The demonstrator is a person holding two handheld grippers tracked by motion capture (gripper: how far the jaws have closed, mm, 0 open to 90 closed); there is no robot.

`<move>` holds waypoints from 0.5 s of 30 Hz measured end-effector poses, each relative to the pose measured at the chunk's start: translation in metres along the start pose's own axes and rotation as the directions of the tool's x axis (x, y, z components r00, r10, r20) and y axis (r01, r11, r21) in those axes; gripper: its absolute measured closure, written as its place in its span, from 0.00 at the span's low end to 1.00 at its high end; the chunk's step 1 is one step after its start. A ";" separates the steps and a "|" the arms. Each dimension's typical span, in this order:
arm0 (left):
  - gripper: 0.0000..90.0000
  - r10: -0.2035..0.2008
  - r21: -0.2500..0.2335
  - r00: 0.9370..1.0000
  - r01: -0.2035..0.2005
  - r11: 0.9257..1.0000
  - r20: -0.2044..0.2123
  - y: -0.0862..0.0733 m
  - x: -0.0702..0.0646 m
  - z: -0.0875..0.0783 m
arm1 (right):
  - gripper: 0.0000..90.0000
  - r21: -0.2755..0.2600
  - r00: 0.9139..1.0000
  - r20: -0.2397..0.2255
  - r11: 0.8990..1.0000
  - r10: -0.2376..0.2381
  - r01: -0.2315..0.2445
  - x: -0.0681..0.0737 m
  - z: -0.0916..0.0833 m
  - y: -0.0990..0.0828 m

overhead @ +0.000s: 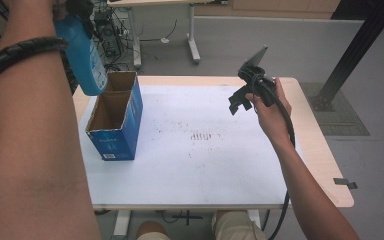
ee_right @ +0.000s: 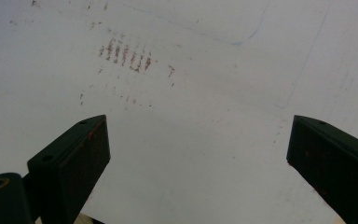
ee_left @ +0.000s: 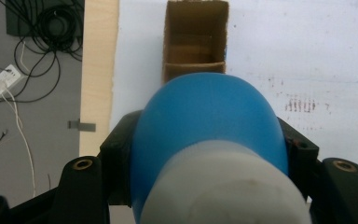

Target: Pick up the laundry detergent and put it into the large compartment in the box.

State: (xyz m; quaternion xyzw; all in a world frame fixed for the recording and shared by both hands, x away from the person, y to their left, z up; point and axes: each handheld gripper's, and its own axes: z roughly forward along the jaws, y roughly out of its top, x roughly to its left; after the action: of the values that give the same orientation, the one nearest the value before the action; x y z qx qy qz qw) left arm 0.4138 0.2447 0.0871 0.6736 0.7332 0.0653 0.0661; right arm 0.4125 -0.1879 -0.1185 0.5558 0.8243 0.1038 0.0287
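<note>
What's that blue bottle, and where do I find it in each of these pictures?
High view: the blue bottle hangs at the upper left, held above the open cardboard box.
Left gripper view: the bottle sits in the lower middle, clamped between the black jaws, with the box beyond it.
Right gripper view: the bottle is not in it.
Shared landmark: the reddish smudges on the white tabletop.

No print can be read anywhere. The blue bottle clamped in the left gripper carries a label, and the blue carton below it bears white print, both too small to make out.
</note>
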 end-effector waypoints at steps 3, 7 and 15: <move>0.42 -0.005 0.005 1.000 0.005 1.000 -0.005 0.001 0.002 0.008 | 0.06 0.007 1.000 0.000 1.000 -0.001 0.001 0.001 0.002 0.001; 0.42 -0.010 0.012 1.000 0.010 1.000 -0.011 0.001 0.002 0.021 | 0.06 0.006 1.000 -0.003 1.000 0.001 -0.001 0.002 0.002 0.002; 0.42 0.001 0.043 1.000 -0.001 0.999 0.003 0.001 0.005 0.059 | 0.06 0.010 1.000 -0.003 1.000 -0.007 0.007 0.004 0.005 0.002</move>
State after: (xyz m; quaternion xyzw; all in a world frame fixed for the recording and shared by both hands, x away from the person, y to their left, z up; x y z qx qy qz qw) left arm 0.4254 0.2506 0.0298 0.6755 0.7338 0.0486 0.0528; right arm 0.4139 -0.1824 -0.1222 0.5528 0.8268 0.1004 0.0250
